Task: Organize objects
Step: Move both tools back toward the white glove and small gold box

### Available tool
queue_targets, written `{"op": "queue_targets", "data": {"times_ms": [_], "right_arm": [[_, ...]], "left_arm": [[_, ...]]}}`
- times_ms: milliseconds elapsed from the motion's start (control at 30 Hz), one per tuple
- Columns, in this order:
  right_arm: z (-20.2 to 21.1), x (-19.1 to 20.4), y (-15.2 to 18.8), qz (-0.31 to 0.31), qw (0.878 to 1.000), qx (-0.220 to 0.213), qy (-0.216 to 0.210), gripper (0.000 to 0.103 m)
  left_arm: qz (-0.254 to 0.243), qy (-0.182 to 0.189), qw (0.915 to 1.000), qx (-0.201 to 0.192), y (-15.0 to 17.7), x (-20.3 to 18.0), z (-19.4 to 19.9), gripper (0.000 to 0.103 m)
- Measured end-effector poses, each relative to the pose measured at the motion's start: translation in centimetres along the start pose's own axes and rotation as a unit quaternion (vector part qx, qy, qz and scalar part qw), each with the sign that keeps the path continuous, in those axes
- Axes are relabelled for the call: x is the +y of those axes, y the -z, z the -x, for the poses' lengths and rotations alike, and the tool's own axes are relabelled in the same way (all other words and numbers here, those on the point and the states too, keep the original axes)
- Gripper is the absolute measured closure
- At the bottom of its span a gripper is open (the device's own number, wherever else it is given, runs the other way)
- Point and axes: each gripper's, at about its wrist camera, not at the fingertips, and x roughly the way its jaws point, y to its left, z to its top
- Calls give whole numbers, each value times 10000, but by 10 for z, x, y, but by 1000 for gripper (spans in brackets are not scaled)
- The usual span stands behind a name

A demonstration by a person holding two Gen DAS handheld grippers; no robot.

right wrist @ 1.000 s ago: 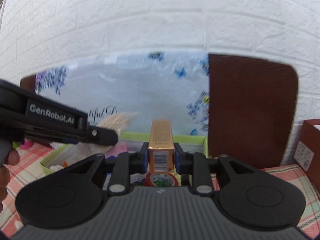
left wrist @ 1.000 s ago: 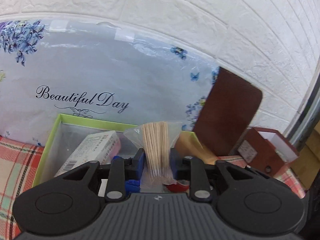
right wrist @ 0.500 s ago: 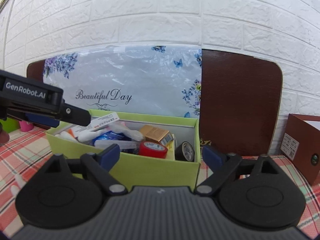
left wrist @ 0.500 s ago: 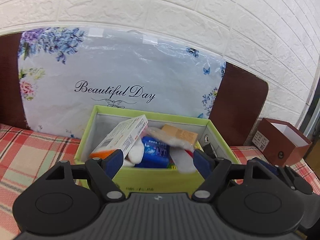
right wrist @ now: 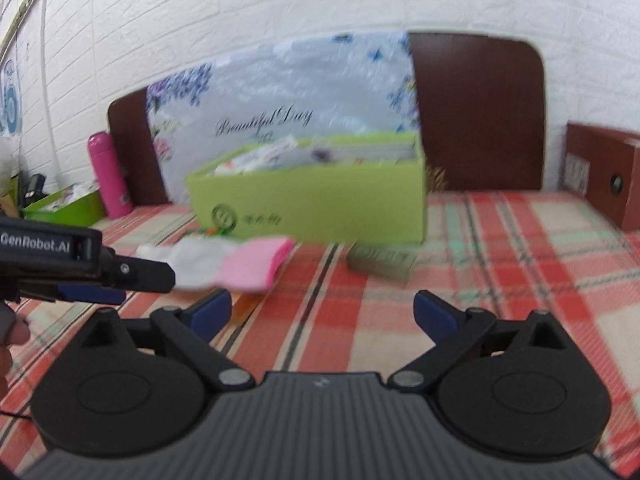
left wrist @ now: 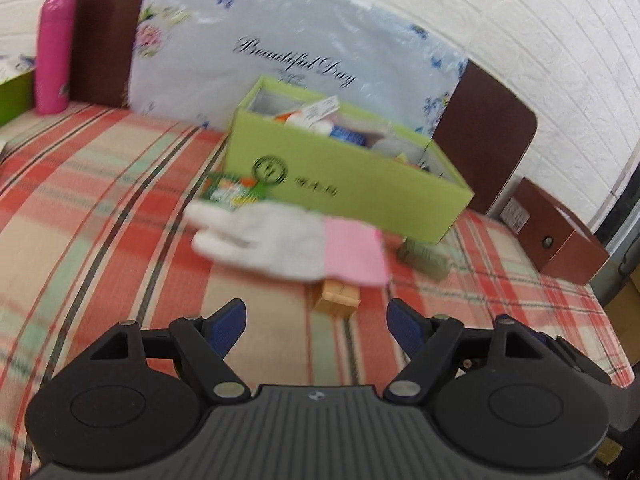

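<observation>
A lime-green box (left wrist: 348,184) (right wrist: 312,208) stands on the plaid cloth, filled with several packets and small boxes. In front of it lie a white glove with a pink cuff (left wrist: 288,244) (right wrist: 224,260), a small tan block (left wrist: 336,300), an olive packet (left wrist: 424,258) (right wrist: 380,260) and a colourful packet (left wrist: 228,192). My left gripper (left wrist: 316,320) is open and empty, a short way in front of the glove and the block. My right gripper (right wrist: 322,314) is open and empty too, facing the olive packet. The left gripper (right wrist: 148,286) shows at the left of the right wrist view.
A floral "Beautiful Day" bag (left wrist: 296,52) leans on a brown headboard (right wrist: 476,112) behind the box. A pink bottle (left wrist: 54,54) and a second green box (right wrist: 64,208) stand at the left. A brown box (left wrist: 560,236) sits at the right.
The left gripper let go of the toothpick bundle and the right let go of the gold box over the green box. Both opened and drew back, so the glove and loose items now show.
</observation>
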Motion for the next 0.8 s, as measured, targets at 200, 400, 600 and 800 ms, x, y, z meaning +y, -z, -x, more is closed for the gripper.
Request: {"op": "queue_targets", "data": {"times_ms": [200,400,600,800], "right_arm": [[-33,35,0,96,9982,462,-373,27],[-73,55,-10,195,9966,657,-465,52],[-64,43,-5,331,9964,702,-336,71],[-10,22,20,362,9963,715,-304,72]], "left_arm": [[156,-251,9996,-26,3,18,11,23],[300,-411,9984,-230,-4,33,22,23],[371,-455,9981,-187,-9,37,12,23],[-67,-365,9991,-219,-27,22,-18,23]]}}
